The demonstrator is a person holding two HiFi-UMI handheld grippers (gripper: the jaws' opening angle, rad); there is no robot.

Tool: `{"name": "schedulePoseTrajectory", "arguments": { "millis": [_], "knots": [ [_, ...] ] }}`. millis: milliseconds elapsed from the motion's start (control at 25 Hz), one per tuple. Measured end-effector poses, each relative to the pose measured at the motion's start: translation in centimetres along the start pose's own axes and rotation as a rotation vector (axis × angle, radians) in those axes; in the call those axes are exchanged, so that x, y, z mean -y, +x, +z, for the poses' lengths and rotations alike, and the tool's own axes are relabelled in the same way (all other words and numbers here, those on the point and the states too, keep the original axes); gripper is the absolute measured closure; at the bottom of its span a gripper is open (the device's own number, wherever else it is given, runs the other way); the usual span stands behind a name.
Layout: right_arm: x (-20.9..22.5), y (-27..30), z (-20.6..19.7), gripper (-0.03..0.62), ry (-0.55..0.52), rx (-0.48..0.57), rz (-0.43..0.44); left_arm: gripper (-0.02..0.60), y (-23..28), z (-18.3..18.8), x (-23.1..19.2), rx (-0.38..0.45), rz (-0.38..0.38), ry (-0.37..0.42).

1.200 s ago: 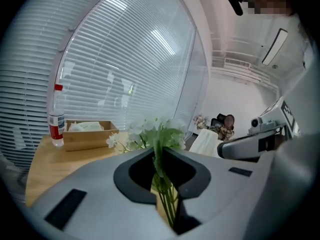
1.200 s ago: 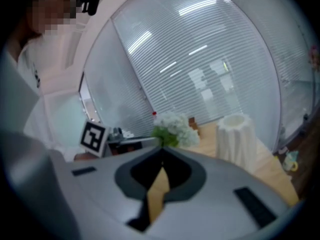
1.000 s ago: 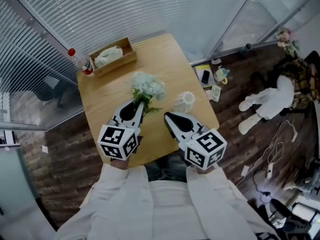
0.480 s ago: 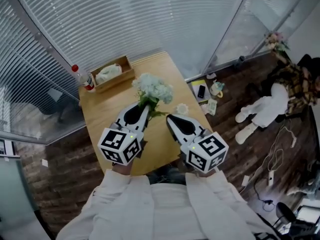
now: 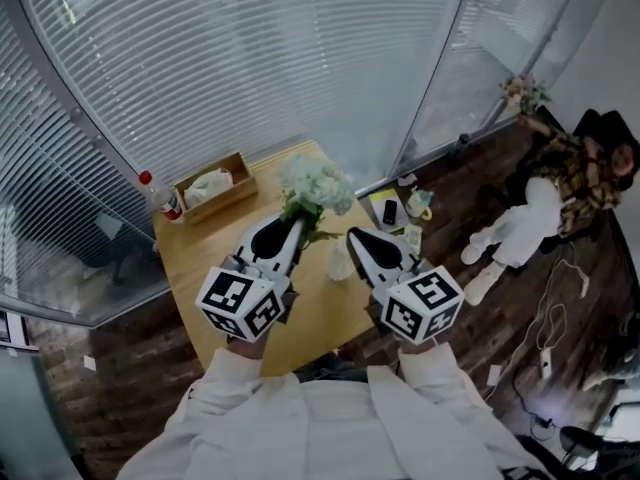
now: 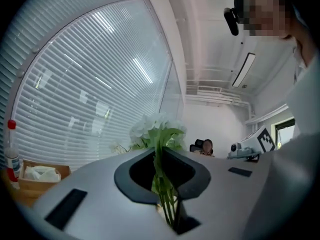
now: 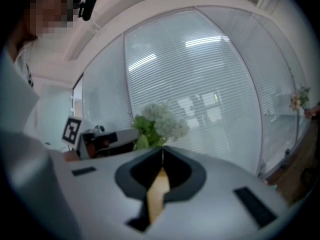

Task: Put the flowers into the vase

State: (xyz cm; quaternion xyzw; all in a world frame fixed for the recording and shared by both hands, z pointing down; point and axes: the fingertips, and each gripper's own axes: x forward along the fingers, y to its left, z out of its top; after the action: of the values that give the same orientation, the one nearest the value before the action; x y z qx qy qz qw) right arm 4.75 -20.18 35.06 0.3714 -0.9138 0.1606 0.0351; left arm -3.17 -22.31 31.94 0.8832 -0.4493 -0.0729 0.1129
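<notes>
Red-capped bottle (image 5: 163, 201) beside wooden box (image 5: 222, 201); white plush toy (image 5: 515, 226) on floor (image 5: 140, 368)

The flowers (image 5: 316, 182) have their stems between the fingers (image 6: 90, 184) of the left gripper (image 5: 297, 226) and their heads beyond the fingertips, over the table (image 5: 310, 308). The right gripper (image 5: 353, 236) is just beside them on the right. The vase (image 5: 340, 261) stands on the table between the two grippers. At the table's far left corner lies a box (image 5: 212, 186) with a bottle (image 5: 158, 196) just left of it, and a soft toy (image 5: 515, 230) sits on the floor (image 5: 450, 298) well right of the table.
</notes>
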Motion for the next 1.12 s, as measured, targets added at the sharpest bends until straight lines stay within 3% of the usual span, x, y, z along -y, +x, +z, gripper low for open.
{"name": "schedulePoseTrajectory", "arguments": {
  "millis": [520,1120],
  "knots": [
    [2.5,-0.8,1.7,0.58,-0.038,0.033,-0.071,0.541,2.5,1.6,4.8,0.068,-0.188,-0.006],
    [4.9,-0.9,1.7,0.58,-0.018,0.052,-0.092,0.541,3.6,1.1,6.4,0.138,-0.277,-0.049]
  ]
}}
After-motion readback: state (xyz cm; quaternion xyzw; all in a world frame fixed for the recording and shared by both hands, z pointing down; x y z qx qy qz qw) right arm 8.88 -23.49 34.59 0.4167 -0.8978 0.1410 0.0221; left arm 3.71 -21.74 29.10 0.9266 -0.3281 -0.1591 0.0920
